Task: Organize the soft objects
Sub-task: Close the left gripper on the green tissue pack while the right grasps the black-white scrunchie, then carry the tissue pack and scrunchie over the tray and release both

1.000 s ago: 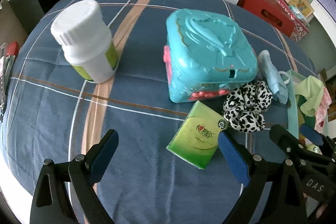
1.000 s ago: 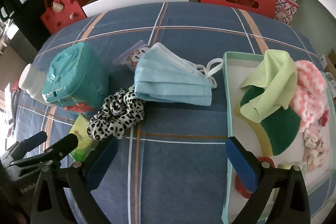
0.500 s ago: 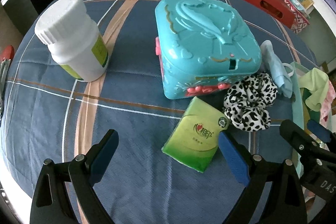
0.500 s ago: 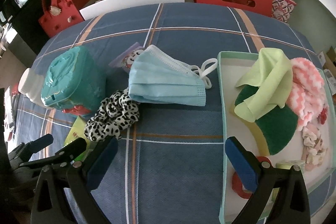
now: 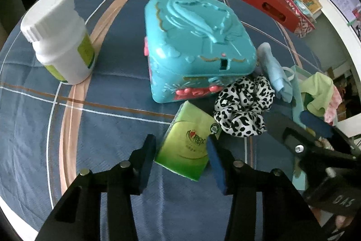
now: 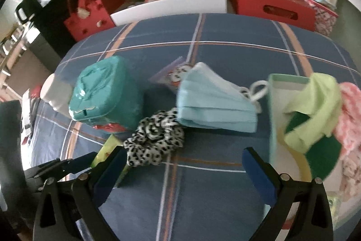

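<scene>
The left gripper [image 5: 181,158] is closing its jaws around the green tissue pack [image 5: 188,146], which lies on the plaid tablecloth [image 5: 108,128] between the two blue pads – they flank its near end, but I cannot tell whether they press on it yet. The pack's long axis runs from about 7 o'clock to 1 o'clock in the left view, nearly in line with the fingers, so the jaws close across its short side. The leopard scrunchie [image 5: 243,110] sits just beside the pack at 2 o'clock, below the teal box [image 5: 196,46].

The right gripper [image 6: 183,171] hangs released, jaws wide (nothing between them). Only its view shows the blue mask [image 6: 214,105] whole and the tray [image 6: 274,119] at 3 o'clock, holding cloths – there the pack is mostly hidden.
</scene>
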Demonstrator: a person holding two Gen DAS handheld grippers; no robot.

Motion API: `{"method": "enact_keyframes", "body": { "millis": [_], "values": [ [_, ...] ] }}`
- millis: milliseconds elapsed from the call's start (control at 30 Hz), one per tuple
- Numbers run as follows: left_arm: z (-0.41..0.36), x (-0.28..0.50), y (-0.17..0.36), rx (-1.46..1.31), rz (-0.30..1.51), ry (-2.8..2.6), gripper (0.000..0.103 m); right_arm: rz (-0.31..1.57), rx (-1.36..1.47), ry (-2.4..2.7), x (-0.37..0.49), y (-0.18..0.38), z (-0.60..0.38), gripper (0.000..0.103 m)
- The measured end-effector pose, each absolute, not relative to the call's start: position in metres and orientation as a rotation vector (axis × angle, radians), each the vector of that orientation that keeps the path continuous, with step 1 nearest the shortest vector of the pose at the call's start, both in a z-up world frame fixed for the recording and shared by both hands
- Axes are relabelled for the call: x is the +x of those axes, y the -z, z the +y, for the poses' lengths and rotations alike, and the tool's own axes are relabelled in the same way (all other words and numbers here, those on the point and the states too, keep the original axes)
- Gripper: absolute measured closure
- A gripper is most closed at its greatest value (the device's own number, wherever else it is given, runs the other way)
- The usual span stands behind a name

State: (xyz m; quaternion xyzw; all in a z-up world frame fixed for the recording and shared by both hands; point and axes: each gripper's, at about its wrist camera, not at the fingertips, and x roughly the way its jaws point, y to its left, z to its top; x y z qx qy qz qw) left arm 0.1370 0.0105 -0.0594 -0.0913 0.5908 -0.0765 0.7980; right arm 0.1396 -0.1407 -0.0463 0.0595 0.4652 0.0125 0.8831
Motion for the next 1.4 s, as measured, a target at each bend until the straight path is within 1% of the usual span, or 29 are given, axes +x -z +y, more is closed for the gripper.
{"method": "enact_keyframes", "body": {
  "millis": [167, 267, 333, 367, 433, 533, 633, 667, 767, 800, 833, 1067, 1233, 1400],
  "values": [
    [0.020, 0.134, 0.062, -0.206, 1.265, 0.155, 0.057, 0.989, 0.136, -0.092, 0.150, 0.055, -0.130, 0.011],
    [0.019, 0.133, 0.065, -0.179, 1.263, 0.153, 0.057, 1.006, 0.127, -0.109, 0.156, 0.062, -0.125, 0.020],
    [0.015, 0.133, 0.065, -0.160, 1.264, 0.151, 0.056, 1.018, 0.129, -0.120, 0.160, 0.067, -0.123, 0.027],
    [0.013, 0.133, 0.065, -0.156, 1.264, 0.152, 0.056, 1.021, 0.131, -0.126, 0.161, 0.069, -0.122, 0.030],
    [0.012, 0.133, 0.066, -0.146, 1.263, 0.152, 0.056, 1.024, 0.130, -0.136, 0.162, 0.071, -0.120, 0.045],
    [0.008, 0.134, 0.067, -0.135, 1.266, 0.157, 0.055, 1.027, 0.127, -0.136, 0.162, 0.072, -0.119, 0.053],
    [0.006, 0.134, 0.069, -0.128, 1.271, 0.161, 0.052, 1.031, 0.135, -0.133, 0.163, 0.073, -0.121, 0.061],
    [0.004, 0.133, 0.069, -0.124, 1.273, 0.162, 0.051, 1.031, 0.139, -0.130, 0.162, 0.073, -0.122, 0.063],
    [-0.005, 0.131, 0.068, -0.100, 1.276, 0.167, 0.049, 1.027, 0.150, -0.125, 0.161, 0.073, -0.126, 0.072],
    [-0.009, 0.130, 0.069, -0.086, 1.278, 0.166, 0.049, 1.025, 0.150, -0.117, 0.161, 0.073, -0.127, 0.078],
    [-0.013, 0.130, 0.069, -0.074, 1.275, 0.165, 0.049, 1.025, 0.155, -0.113, 0.161, 0.073, -0.128, 0.080],
    [-0.022, 0.128, 0.068, -0.044, 1.263, 0.165, 0.051, 1.019, 0.185, -0.124, 0.157, 0.069, -0.135, 0.085],
    [-0.019, 0.130, 0.062, -0.074, 1.252, 0.171, 0.057, 1.002, 0.190, -0.121, 0.150, 0.061, -0.139, 0.086],
    [-0.016, 0.130, 0.060, -0.099, 1.238, 0.187, 0.065, 0.977, 0.205, -0.112, 0.141, 0.052, -0.145, 0.086]
  ]
}}
